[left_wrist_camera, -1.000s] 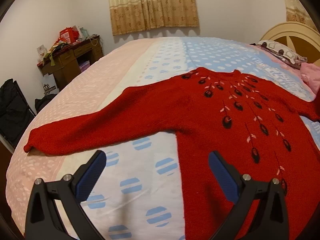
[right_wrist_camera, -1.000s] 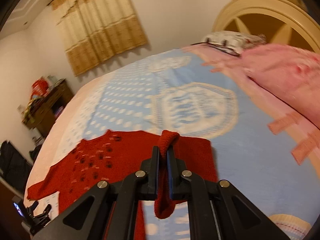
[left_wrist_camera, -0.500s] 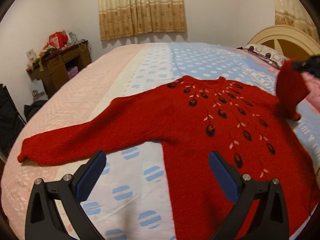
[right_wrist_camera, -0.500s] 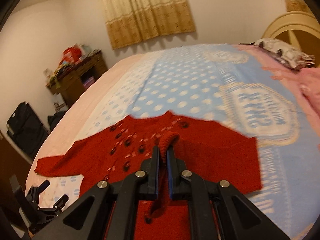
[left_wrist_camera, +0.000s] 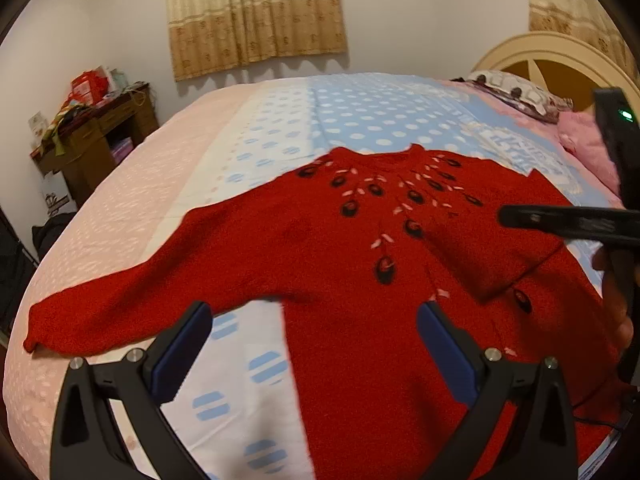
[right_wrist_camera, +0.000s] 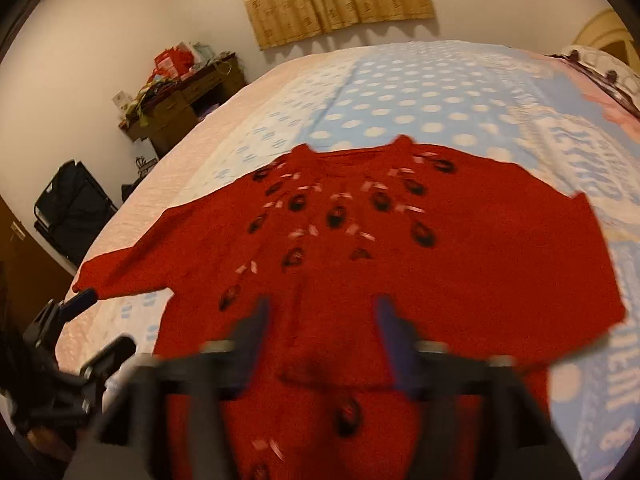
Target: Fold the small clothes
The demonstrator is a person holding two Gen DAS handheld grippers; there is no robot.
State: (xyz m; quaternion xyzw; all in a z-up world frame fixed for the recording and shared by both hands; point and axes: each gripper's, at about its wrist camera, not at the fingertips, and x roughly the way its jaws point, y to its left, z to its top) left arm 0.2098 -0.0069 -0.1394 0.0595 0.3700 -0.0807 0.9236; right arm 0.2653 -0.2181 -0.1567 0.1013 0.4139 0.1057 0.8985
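A red knitted sweater [left_wrist_camera: 340, 260] with dark flower motifs lies flat, front up, on the bed. Its left sleeve [left_wrist_camera: 120, 304] stretches out toward the bed's left edge. The right sleeve [left_wrist_camera: 500, 256] is folded inward across the body. My left gripper [left_wrist_camera: 312, 344] hovers open over the sweater's lower left side with nothing between its fingers. My right gripper [right_wrist_camera: 324, 332] is blurred, its jaws opening just above the sleeve cuff [right_wrist_camera: 332, 368], which rests loose on the sweater body. In the left wrist view the right gripper [left_wrist_camera: 560, 224] reaches in from the right.
The bed cover [left_wrist_camera: 380, 120] is blue, white and pink with dots. A cluttered wooden desk [left_wrist_camera: 92, 136] stands by the far left wall, a black bag [right_wrist_camera: 72, 216] beside it. The cream headboard [left_wrist_camera: 560, 64], a pillow and pink bedding [left_wrist_camera: 588, 152] lie at the right.
My right gripper carried the right sleeve across and down onto the sweater's body, then parted its jaws and let the cuff go. My left gripper shifted slightly and stayed open.
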